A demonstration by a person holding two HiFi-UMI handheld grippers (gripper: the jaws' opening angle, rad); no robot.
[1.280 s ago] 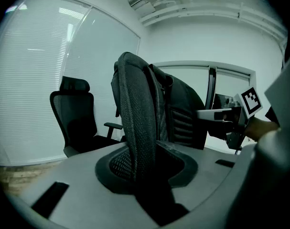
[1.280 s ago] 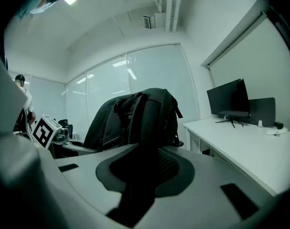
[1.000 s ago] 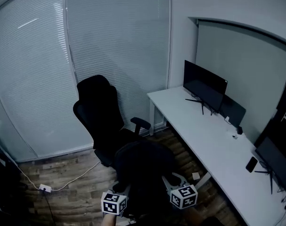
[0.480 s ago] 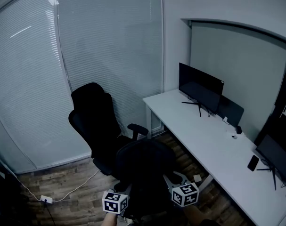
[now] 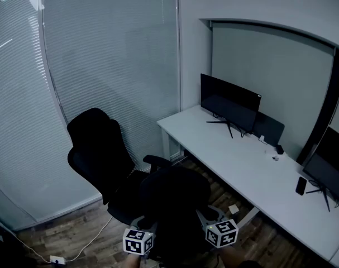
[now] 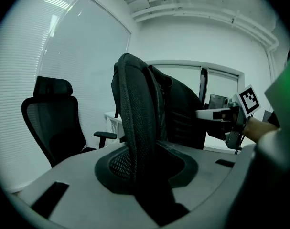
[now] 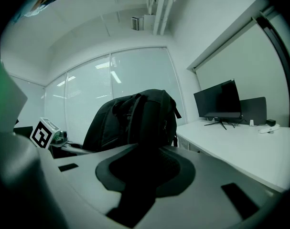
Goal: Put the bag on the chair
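Slippage is the main worry: the black bag (image 5: pixel 175 197) hangs in the air between the two grippers, just in front of the chair (image 5: pixel 96 149) and not yet on it. The left gripper (image 6: pixel 145 163) is clamped on a padded mesh shoulder strap (image 6: pixel 135 118), and the right gripper (image 7: pixel 144 171) is clamped on a darker strap (image 7: pixel 149 123) on the bag's other side, so the whole load rides on two narrow bites of soft webbing. I judge that a swing toward the seat (image 5: pixel 127 194) could drag either strap through its jaws, and if one side gives, the bag would tip and drop onto the wooden floor (image 5: pixel 57 236). The chair adds hazards: its near armrest (image 5: pixel 156 161) stands between the bag and the seat, so a low approach could snag the bag's underside, and an office chair of this kind may roll or swivel away at a nudge, though its base is hidden. The white desk (image 5: pixel 242 166) and its monitor (image 5: pixel 228 99) lie near on the right; a wide swing that way could strike the desk edge. Setting the bag too near the seat's front edge risks it sliding off once the jaws let go.
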